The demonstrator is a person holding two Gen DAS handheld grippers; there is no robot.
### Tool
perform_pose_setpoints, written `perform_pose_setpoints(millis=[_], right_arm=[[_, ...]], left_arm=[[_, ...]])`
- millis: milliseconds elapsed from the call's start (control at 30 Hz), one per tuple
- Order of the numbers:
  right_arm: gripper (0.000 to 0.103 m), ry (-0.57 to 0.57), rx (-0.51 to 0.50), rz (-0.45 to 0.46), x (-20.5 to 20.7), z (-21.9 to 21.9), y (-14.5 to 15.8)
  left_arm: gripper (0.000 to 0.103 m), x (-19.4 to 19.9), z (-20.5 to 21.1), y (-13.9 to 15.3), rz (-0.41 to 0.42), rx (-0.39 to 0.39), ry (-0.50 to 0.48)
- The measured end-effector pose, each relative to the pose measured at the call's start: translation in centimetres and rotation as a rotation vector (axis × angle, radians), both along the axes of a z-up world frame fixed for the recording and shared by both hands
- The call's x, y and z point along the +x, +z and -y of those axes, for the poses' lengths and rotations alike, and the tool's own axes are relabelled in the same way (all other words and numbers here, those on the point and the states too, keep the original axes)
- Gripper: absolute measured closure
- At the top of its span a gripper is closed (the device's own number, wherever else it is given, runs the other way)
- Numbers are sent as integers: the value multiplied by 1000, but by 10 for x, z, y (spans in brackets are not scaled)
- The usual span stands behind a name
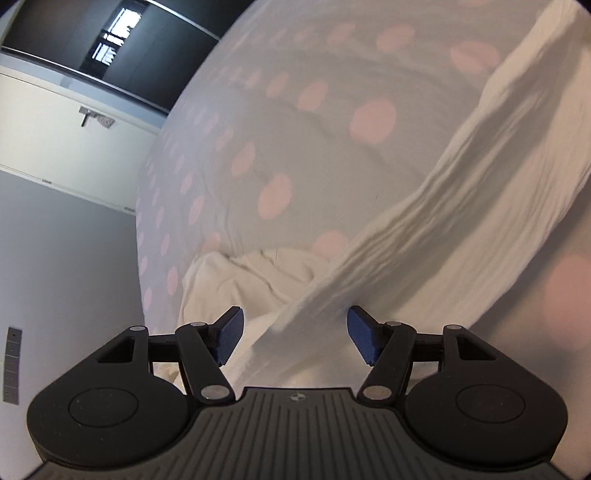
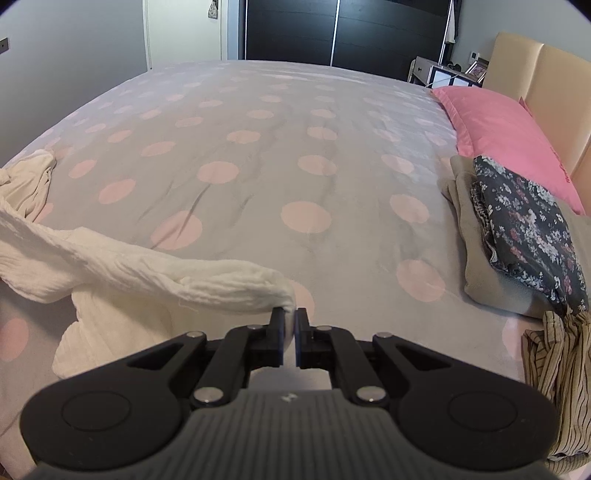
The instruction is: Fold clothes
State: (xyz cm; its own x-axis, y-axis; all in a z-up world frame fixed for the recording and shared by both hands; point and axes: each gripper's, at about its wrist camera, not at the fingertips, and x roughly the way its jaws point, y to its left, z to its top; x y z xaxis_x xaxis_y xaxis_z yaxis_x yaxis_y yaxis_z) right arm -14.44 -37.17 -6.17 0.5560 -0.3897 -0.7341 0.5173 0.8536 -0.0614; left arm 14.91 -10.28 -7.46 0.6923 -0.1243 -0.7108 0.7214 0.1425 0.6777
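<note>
A cream-white crinkled garment (image 2: 147, 266) lies across the grey bedspread with pink dots (image 2: 258, 155) at the left. My right gripper (image 2: 290, 321) is shut on one end of it, and the cloth stretches away to the left from the pinch. In the left wrist view the same garment (image 1: 443, 206) runs as a taut band from the upper right down between my left gripper's (image 1: 295, 332) blue pads (image 1: 229, 336). The jaws stand wide apart around the band, which lies close to the right pad without being pinched. More of the garment is bunched behind the fingers.
A pink pillow (image 2: 498, 129) lies by the beige headboard (image 2: 535, 74) at the right. In front of it sits a beige folded piece (image 2: 480, 266) with a dark floral garment (image 2: 528, 221) on top. A striped garment (image 2: 561, 369) lies at the right edge. A dark wardrobe (image 2: 332, 29) stands beyond the bed.
</note>
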Motion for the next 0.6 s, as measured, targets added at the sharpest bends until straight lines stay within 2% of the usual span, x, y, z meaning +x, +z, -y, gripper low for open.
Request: perform_pose_setpoints(millis=[33, 67, 167, 333, 500, 600], right_arm=[[97, -3, -10, 6, -1, -1, 2], [97, -12, -26, 13, -2, -2, 5], [98, -62, -76, 39, -9, 1, 15], [98, -192, -163, 150, -38, 15, 56], [98, -307, -293, 261, -75, 28, 123], [98, -386, -391, 305, -102, 34, 171]], left_arm=[[81, 4, 1, -5, -1, 12, 27], [94, 5, 2, -5, -1, 2, 48], [100, 2, 2, 13, -9, -124, 90], [101, -15, 0, 91, -25, -413, 116], [101, -50, 2, 179, -44, -678, 63], [101, -86, 4, 219, -59, -803, -15]])
